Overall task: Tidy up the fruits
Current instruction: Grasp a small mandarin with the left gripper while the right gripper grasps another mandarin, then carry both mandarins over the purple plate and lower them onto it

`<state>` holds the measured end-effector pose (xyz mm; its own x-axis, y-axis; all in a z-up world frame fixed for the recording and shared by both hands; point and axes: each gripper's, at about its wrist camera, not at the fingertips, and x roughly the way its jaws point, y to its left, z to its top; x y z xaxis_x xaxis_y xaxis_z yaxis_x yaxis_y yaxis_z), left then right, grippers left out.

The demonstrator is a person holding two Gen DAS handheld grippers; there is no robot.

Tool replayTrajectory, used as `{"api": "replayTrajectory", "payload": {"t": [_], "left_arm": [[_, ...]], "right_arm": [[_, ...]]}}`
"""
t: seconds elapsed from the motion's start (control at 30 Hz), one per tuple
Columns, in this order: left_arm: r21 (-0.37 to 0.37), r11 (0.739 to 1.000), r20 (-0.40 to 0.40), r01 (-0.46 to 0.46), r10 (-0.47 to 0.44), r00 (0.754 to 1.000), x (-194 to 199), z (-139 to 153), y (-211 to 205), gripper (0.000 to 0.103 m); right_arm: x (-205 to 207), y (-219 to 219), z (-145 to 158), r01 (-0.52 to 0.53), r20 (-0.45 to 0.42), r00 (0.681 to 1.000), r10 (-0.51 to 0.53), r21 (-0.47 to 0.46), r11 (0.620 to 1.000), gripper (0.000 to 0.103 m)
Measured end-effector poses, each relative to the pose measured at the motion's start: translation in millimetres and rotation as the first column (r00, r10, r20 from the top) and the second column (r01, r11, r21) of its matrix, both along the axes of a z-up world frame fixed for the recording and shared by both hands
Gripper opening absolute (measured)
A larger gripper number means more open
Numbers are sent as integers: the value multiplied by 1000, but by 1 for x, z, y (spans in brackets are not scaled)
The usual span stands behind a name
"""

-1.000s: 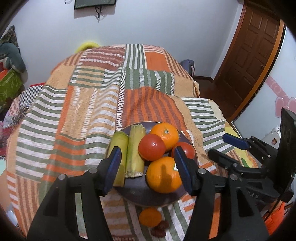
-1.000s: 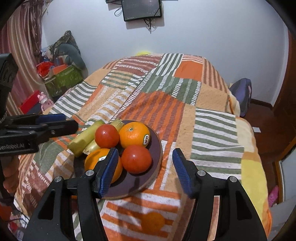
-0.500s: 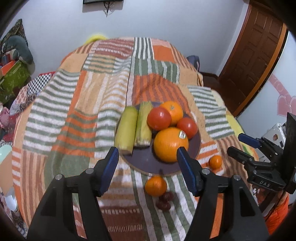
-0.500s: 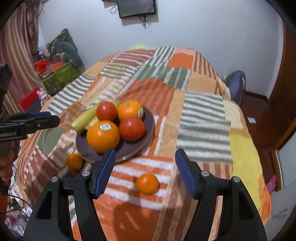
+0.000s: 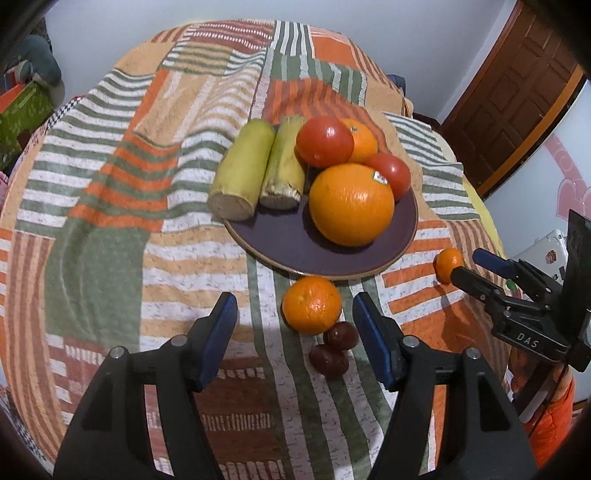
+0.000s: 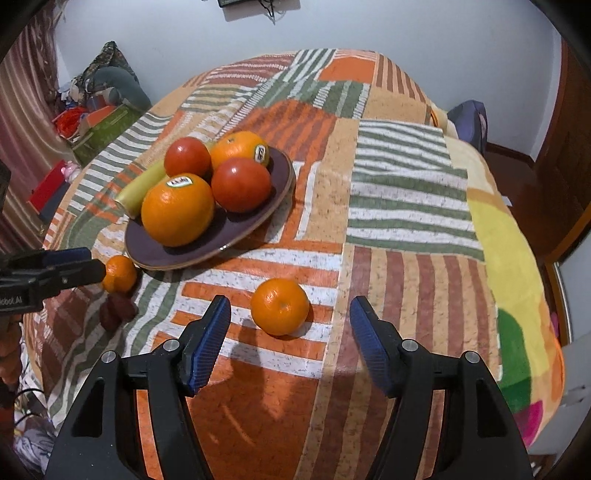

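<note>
Far orange [image 5: 364, 138] on plate: mostly hidden behind front tomato [image 5: 324, 141]. Second tomato [image 5: 391, 174]: lower half hidden by big orange [image 5: 351, 204]. In right wrist view, corn pieces [image 6: 142, 188] largely hidden behind fruit; only one end shows. Two dark red fruits [image 6: 116, 310] there: blurred, kind unclear. Small mandarin [image 6: 119, 273] partly covered by left fingers [image 6: 70, 271]. Wall screen [image 6: 249, 3] cut off by top edge. Bed [image 6: 406, 184] edges run out of frame. Floor clutter [image 6: 92, 110]: too small to identify.
</note>
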<state>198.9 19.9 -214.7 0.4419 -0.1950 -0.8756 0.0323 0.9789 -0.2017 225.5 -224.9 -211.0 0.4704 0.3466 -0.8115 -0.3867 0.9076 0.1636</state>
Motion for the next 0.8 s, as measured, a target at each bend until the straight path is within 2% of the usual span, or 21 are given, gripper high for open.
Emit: {"api": "replayTrajectory", "payload": {"t": [0.1, 0.17, 0.3, 0.43, 0.57, 0.63, 0.8], "left_arm": [[-9, 1000, -14, 5, -6, 1000, 1, -7, -6, 64], [-14, 1000, -22, 12, -12, 1000, 3, -11, -9, 60], [-19, 1000, -44, 14, -15, 999, 8, -18, -12, 47], [-40, 999, -45, 9, -10, 999, 10, -20, -11, 38], [-40, 999, -40, 10, -12, 999, 10, -20, -10, 38], [-38, 999, -37, 12, -13, 999, 9, -19, -10, 38], [-34, 999, -18, 11, -12, 1000, 8, -12, -8, 38]], "right_arm": [[2, 2, -6, -4, -16, 1000, 4, -4, 1000, 64], [2, 3, -10, -11, -25, 1000, 11, -7, 1000, 63], [2, 4, -15, -18, -33, 999, 18, -3, 1000, 60], [2, 5, -14, -28, -27, 999, 28, -3, 1000, 52], [2, 9, -15, -38, -15, 999, 38, -18, 999, 42], [2, 10, -15, -44, -17, 999, 44, -9, 999, 33], [1, 13, -13, -56, -14, 998, 56, -13, 998, 33]]}}
